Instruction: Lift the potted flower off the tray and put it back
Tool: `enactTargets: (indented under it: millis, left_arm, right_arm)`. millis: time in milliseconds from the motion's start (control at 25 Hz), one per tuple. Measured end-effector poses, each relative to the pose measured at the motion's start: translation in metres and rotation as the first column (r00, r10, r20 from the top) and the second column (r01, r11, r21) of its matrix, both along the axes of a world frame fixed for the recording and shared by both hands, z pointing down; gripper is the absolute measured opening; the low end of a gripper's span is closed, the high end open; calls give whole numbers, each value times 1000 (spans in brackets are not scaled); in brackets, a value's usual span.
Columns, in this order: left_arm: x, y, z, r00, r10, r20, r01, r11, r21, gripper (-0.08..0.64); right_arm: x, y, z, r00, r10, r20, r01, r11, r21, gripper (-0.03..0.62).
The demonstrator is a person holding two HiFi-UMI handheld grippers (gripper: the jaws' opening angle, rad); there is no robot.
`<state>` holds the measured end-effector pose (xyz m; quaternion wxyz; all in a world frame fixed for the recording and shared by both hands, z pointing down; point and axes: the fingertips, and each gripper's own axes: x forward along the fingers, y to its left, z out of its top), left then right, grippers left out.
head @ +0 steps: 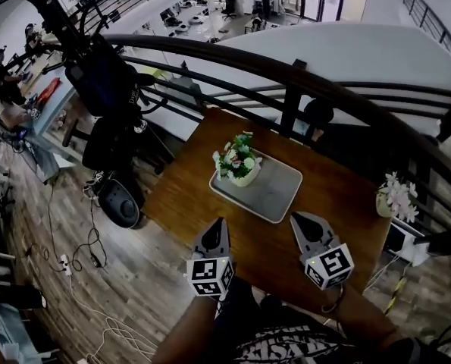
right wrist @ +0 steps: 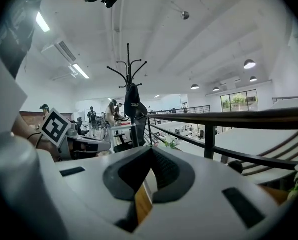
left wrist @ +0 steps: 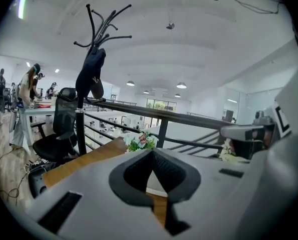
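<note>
The potted flower (head: 239, 161), pink and white blooms in a pale pot, stands on the far left corner of the grey tray (head: 274, 192) on the wooden table (head: 346, 203). My left gripper (head: 219, 221) hovers over the near table edge, short of the tray, with its jaws shut and nothing held. My right gripper (head: 295, 217) is beside it near the tray's front right corner, also shut and empty. In the left gripper view the flower (left wrist: 141, 142) shows just beyond the closed tips (left wrist: 152, 151). The right gripper view has the flower (right wrist: 171, 144) small, past its tips (right wrist: 151, 149).
A second pot of pale flowers (head: 396, 199) sits at the table's right edge. A dark curved railing (head: 286, 74) runs behind the table. A coat rack with dark clothes (head: 104, 74) and an office chair (head: 119, 196) stand to the left, with cables on the floor (head: 81, 256).
</note>
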<state>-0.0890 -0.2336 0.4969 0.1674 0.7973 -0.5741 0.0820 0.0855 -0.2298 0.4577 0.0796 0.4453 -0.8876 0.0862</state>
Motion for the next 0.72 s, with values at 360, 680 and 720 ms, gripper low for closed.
enactTargets:
  millis: [360,680,720]
  left_arm:
    - [-9,-82,69,995,92,36,-90,994,-58,11]
    - [14,-125,134,971,231,66,-223,968,-120,207]
    - [17,-130,142,967,245,71,-235,964,-124,225]
  right_arm:
    - [-31,-59,22,998,35,-49,-38,997,-61,-9]
    - [-58,-89,35,997,15,-78,-20,998,-62,-9]
    - [-60,-91,35,996,11,-83,-16,998,-61,-9]
